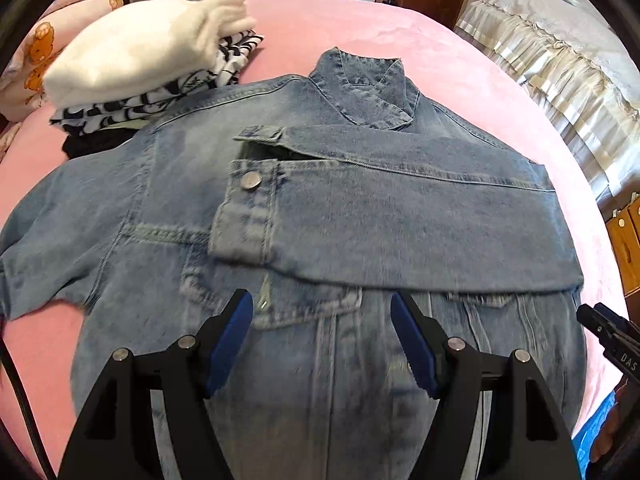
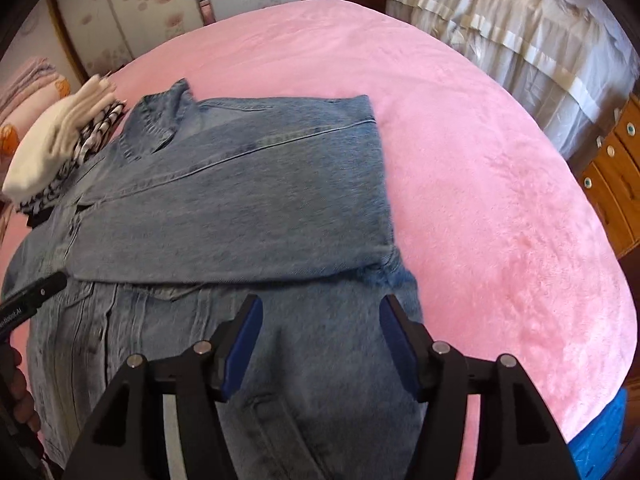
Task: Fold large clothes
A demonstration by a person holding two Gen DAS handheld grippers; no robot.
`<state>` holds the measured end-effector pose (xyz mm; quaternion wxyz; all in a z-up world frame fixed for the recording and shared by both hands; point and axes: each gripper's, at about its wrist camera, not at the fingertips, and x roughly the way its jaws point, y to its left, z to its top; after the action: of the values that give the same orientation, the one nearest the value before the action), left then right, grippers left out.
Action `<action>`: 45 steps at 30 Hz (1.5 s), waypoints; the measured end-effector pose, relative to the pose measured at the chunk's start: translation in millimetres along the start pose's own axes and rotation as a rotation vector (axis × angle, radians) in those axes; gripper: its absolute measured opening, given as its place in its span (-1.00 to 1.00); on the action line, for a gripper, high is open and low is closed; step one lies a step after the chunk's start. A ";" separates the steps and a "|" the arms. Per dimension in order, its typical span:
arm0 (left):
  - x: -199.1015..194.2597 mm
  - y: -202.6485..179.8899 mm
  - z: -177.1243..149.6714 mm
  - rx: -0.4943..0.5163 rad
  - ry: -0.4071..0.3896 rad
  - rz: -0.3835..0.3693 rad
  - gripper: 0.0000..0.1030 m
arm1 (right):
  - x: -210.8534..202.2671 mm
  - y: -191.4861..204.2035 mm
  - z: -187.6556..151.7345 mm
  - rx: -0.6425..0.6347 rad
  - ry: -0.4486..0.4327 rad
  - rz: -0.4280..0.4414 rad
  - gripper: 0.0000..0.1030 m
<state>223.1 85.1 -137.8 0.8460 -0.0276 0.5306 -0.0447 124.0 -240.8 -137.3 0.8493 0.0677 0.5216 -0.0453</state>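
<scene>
A blue denim jacket (image 1: 328, 208) lies front up on the pink bed, collar at the far end. One sleeve (image 1: 400, 220) is folded across the chest, its buttoned cuff (image 1: 248, 208) near the middle. The jacket also shows in the right wrist view (image 2: 240, 208). My left gripper (image 1: 322, 312) is open and empty, hovering over the jacket's lower front. My right gripper (image 2: 320, 316) is open and empty over the jacket's lower right part, just below the folded sleeve. The right gripper's tip shows at the left wrist view's right edge (image 1: 604, 332).
A stack of folded clothes (image 1: 140, 64), white on top, patterned and black below, lies at the far left beside the jacket. The pink bed cover (image 2: 500, 200) spreads to the right. Wooden drawers (image 2: 612, 168) and a draped second bed (image 2: 500, 28) stand beyond.
</scene>
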 end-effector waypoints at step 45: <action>-101.7 470.4 -152.8 -1.176 -0.269 -0.232 0.49 | -38.3 352.5 -71.6 -0.585 0.005 0.246 0.36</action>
<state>63.3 563.7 -157.6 0.7382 -0.5527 0.3487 0.1674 95.7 118.8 -111.2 0.8305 -0.1170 0.5025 0.2099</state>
